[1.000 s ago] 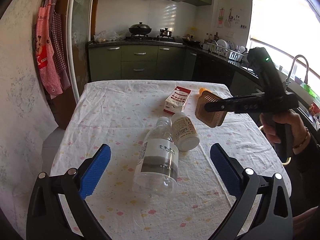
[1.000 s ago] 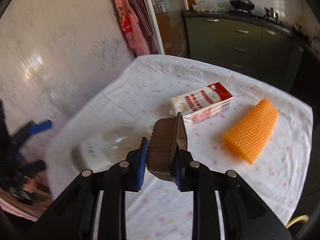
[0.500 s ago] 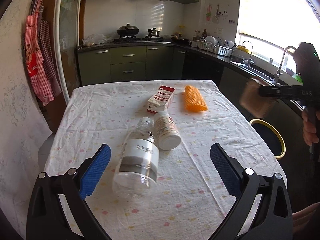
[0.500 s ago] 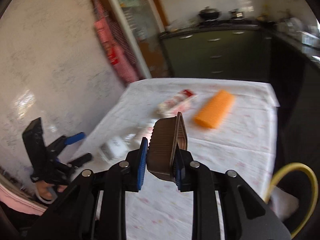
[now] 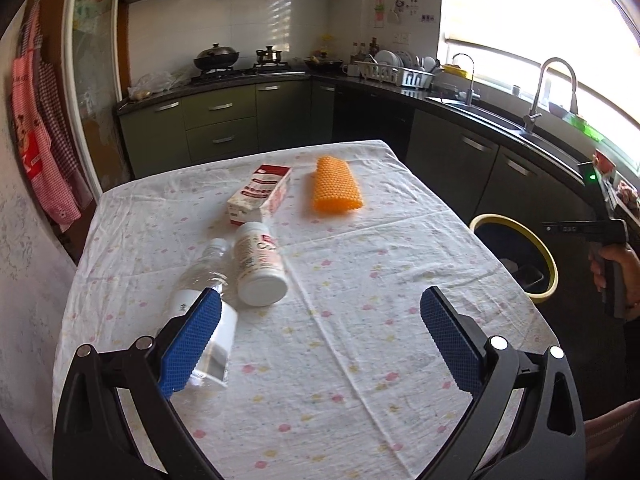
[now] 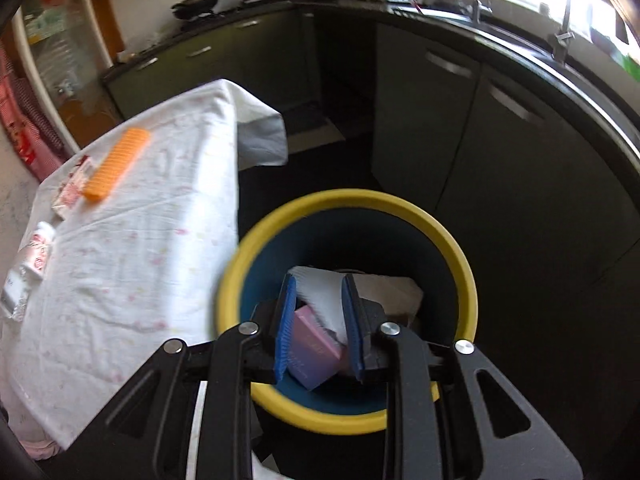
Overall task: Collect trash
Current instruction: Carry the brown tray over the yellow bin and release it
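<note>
Both empty: left tool (image 5: 320, 300) wide, right tool (image 6: 319, 280) narrow above yellow-rimmed blue bin (image 6: 348, 197).

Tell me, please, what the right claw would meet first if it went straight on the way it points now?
Probably the white sheet lying in the yellow-rimmed bin, beside a pink box; depth is unclear.

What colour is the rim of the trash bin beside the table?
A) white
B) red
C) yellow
C: the trash bin has a bright yellow ring around its top and stands on the floor right next to the table.
</note>
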Demonstrator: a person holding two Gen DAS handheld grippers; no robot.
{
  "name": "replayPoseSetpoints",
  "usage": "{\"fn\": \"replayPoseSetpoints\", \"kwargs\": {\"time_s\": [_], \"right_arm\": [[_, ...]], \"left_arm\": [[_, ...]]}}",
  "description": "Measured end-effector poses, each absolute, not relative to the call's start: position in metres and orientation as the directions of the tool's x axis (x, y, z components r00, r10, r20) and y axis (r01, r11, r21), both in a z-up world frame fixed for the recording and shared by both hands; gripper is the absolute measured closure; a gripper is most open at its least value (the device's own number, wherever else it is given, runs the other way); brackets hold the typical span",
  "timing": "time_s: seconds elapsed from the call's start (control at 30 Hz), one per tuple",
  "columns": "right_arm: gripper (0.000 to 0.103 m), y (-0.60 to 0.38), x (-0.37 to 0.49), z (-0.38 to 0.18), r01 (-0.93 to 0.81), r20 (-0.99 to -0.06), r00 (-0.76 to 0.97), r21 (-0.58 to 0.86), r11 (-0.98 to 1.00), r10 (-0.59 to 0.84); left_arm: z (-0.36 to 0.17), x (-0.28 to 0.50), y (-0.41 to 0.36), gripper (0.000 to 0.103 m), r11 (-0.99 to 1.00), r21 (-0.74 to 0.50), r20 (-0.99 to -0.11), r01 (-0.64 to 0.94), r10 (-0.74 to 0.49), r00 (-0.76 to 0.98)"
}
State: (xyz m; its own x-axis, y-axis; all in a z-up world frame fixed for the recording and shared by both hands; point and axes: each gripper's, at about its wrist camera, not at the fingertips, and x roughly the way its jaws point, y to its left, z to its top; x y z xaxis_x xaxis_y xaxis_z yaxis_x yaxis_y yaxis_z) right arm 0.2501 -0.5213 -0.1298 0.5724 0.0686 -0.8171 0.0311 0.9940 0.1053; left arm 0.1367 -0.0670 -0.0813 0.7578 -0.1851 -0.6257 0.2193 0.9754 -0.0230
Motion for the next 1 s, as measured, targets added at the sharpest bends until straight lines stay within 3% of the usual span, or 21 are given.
{"fn": "replayPoseSetpoints", "kwargs": {"time_s": [0.13, 0.27, 0.33, 0.4, 0.77, 1.0], "right_arm": [[0.074, -0.538, 0.258, -0.149, 0.089, -0.820, 0.572, 0.074, 0.993, 0.010], [0.068, -0.529, 0.238, -0.140, 0.073, -0.787, 0.615, 0.106, 0.992, 0.039], [0.056, -0.526, 0.220, -0.135, 0.052, -0.762, 0.645, 0.120, 0.991, 0.058], [0.053, -0.518, 0.203, -0.129, 0.032, -0.743, 0.665, 0.134, 0.990, 0.079], [0.049, -0.490, 0.166, -0.123, -0.041, -0.719, 0.673, 0.199, 0.979, 0.174], [0.048, -0.486, 0.169, -0.128, -0.057, -0.719, 0.663, 0.232, 0.971, 0.211]], "left_arm": [[-0.080, 0.141, -0.081, 0.005, 0.972, 0.004, -0.632, 0.236, -0.180, 0.753], [-0.081, 0.147, -0.085, 0.005, 0.971, 0.014, -0.641, 0.237, -0.173, 0.748], [-0.084, 0.153, -0.086, 0.005, 0.972, 0.008, -0.652, 0.236, -0.174, 0.738], [-0.087, 0.159, -0.085, 0.005, 0.972, 0.005, -0.664, 0.235, -0.172, 0.728], [-0.086, 0.235, -0.066, 0.006, 0.969, -0.079, -0.775, 0.232, -0.206, 0.598], [-0.108, 0.284, -0.059, 0.019, 0.978, -0.117, -0.877, 0.172, -0.183, 0.444]]}}
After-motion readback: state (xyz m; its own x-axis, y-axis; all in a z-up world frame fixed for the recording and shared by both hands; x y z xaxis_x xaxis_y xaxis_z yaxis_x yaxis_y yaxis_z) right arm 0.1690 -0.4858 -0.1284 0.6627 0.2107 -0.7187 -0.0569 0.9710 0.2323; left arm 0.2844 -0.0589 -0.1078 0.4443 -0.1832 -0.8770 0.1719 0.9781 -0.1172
